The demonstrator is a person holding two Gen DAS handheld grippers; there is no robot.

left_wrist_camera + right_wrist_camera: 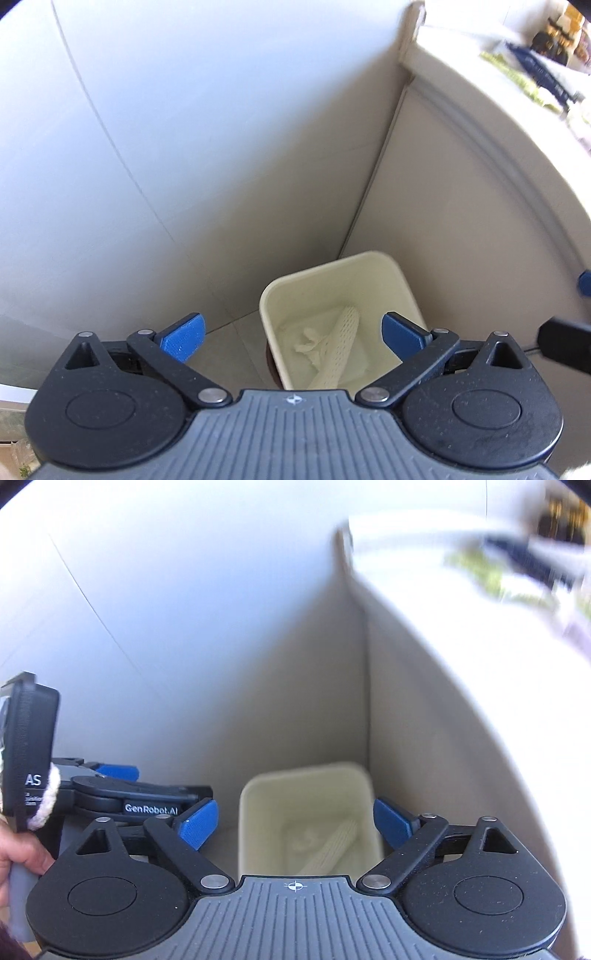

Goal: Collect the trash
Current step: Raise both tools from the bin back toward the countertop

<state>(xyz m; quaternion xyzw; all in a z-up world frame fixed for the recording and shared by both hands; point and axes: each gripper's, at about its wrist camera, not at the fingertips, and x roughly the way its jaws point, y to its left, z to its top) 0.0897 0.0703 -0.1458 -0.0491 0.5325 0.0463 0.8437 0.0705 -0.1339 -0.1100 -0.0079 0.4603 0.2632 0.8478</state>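
Both claws hang wide open with nothing in them. The left gripper (291, 338) and right gripper (295, 825) point steeply down over the cream waste bin (400, 280) tucked in the corner. Inside lies a foam net sleeve (341, 343), long axis running toward the far rim, beside what may be crumpled tissue (306, 341); the left looks marginally nearer

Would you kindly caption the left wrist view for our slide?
Left gripper open above the cream bin holding foam netting and crumpled tissue.
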